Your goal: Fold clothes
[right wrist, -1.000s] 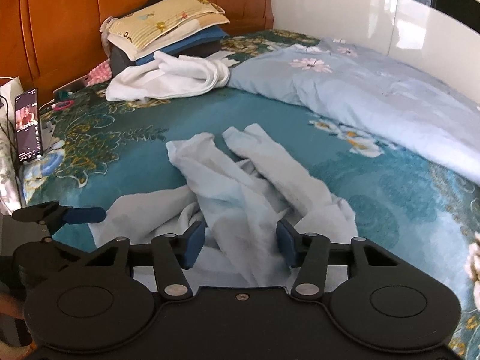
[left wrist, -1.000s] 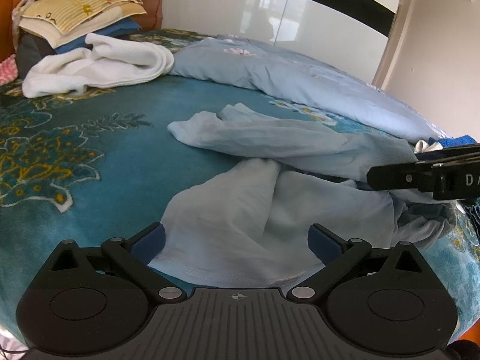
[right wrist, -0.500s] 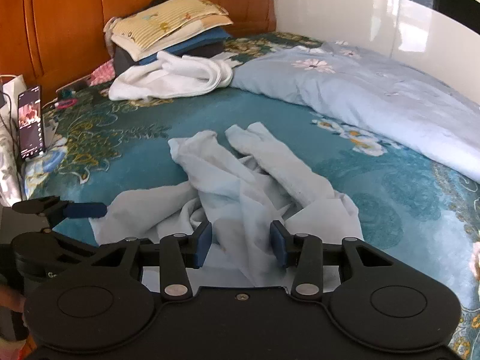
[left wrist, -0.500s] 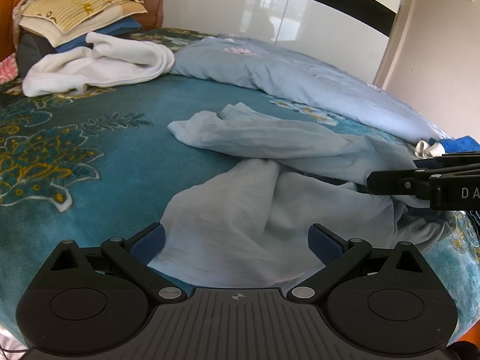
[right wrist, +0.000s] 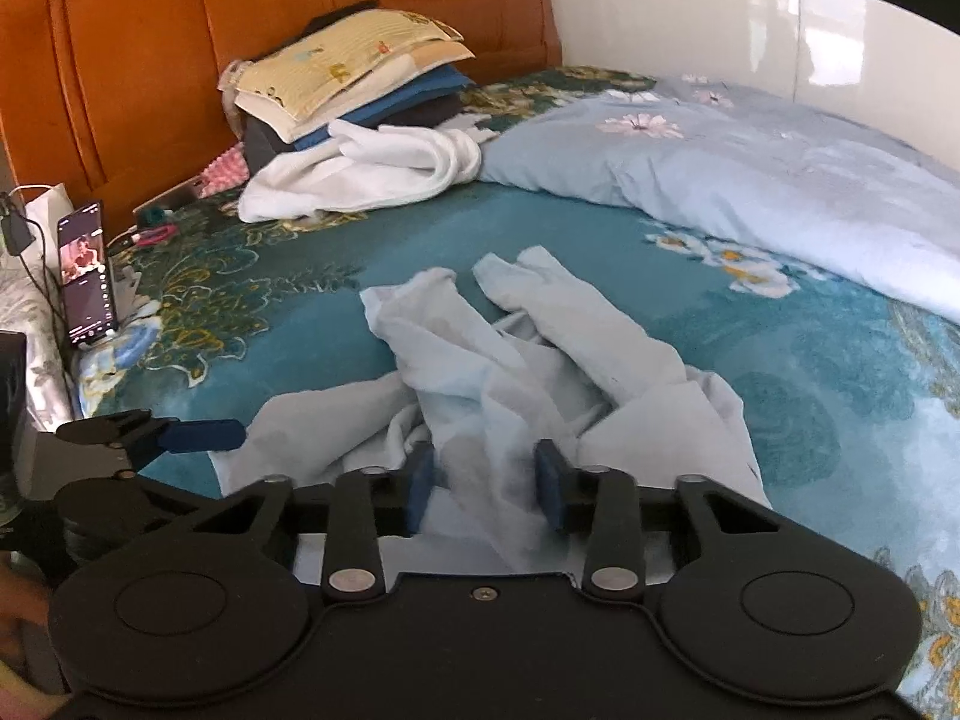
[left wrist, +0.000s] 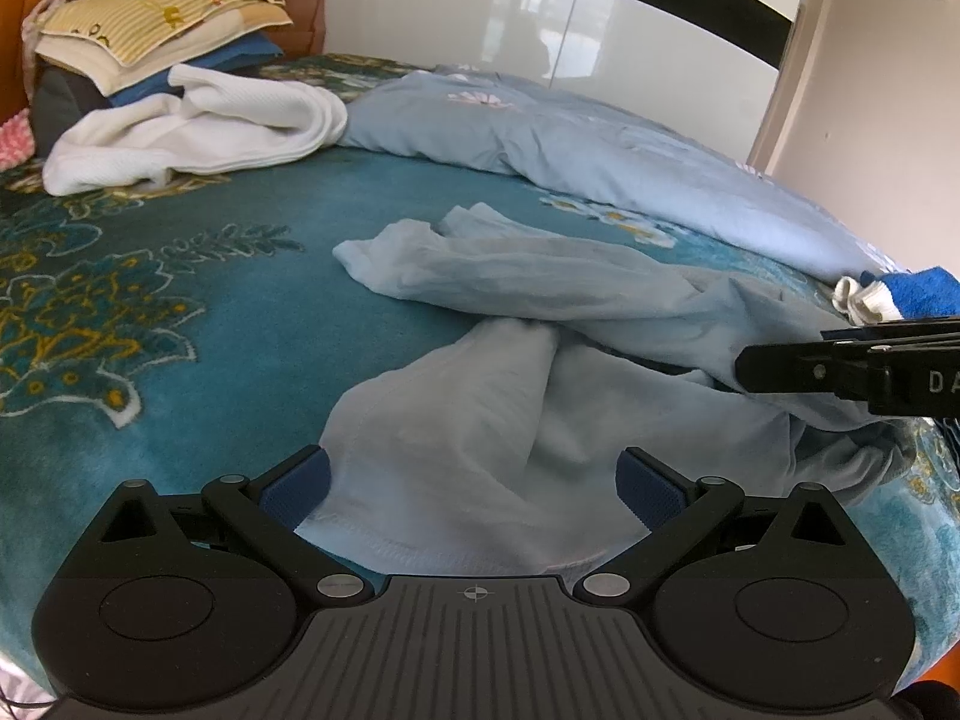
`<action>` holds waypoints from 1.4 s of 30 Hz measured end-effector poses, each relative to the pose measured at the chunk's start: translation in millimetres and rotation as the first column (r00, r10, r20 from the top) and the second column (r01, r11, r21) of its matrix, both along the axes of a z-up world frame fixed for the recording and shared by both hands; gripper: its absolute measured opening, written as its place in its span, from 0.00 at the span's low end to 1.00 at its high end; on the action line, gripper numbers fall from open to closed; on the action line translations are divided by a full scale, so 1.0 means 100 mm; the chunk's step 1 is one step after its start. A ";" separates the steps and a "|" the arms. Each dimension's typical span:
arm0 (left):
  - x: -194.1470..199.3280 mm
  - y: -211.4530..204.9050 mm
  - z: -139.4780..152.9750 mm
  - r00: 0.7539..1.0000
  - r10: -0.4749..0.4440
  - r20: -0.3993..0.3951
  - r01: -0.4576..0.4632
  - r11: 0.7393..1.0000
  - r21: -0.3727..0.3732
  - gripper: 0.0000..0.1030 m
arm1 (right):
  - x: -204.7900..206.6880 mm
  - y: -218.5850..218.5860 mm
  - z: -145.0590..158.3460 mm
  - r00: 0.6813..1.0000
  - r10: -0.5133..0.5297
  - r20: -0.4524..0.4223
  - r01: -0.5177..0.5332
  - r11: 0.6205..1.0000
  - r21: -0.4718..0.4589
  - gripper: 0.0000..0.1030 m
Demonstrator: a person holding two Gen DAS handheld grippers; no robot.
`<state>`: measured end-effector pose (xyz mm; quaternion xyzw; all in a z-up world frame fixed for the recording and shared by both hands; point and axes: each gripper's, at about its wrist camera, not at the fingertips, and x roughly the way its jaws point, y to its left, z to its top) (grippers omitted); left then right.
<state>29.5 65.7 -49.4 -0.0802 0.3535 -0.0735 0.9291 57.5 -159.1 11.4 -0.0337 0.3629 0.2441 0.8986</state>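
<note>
On the teal bed (right wrist: 810, 420), starting the fold by taking hold of the pale blue garment (right wrist: 480, 360), lying crumpled near the front edge and well apart from the headboard (right wrist: 180, 60). Having just been closing the right gripper (right wrist: 485, 480) about a raised ridge of that cloth, leaving the jaws narrowed with fabric between them but not yet plainly pinching it. Holding the left gripper (left wrist: 474, 480) wide open and empty over the hem, straddling it, seemingly without contact. Judging the next move: finishing the pinch, closing the left on the hem too, then lifting and spreading the cloth flat before making any crease. Lying with its long axis running from the near edge away toward the headboard, pointing its two tube-like ends at the far side, slightly leftward in the right wrist view.
</note>
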 end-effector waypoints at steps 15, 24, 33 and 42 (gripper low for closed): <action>0.00 -0.02 0.00 1.000 -0.001 -0.006 0.001 1.000 0.008 1.00 | -0.04 0.05 0.00 0.999 -0.043 0.012 0.043 0.997 -0.057 0.08; 0.00 -0.06 0.01 1.000 -0.004 -0.008 0.004 1.000 0.016 1.00 | -0.08 -0.37 0.26 0.978 -0.185 0.099 0.182 0.983 0.039 0.01; 0.01 -0.14 0.00 1.000 -0.019 -0.015 0.020 0.999 0.029 1.00 | -0.10 -1.06 0.35 0.910 -0.397 0.122 0.385 0.916 0.113 0.00; 0.01 -0.16 -0.01 1.000 -0.019 -0.020 0.019 0.999 0.040 1.00 | -0.18 -1.66 0.22 0.804 -0.587 0.093 0.570 0.806 0.158 0.00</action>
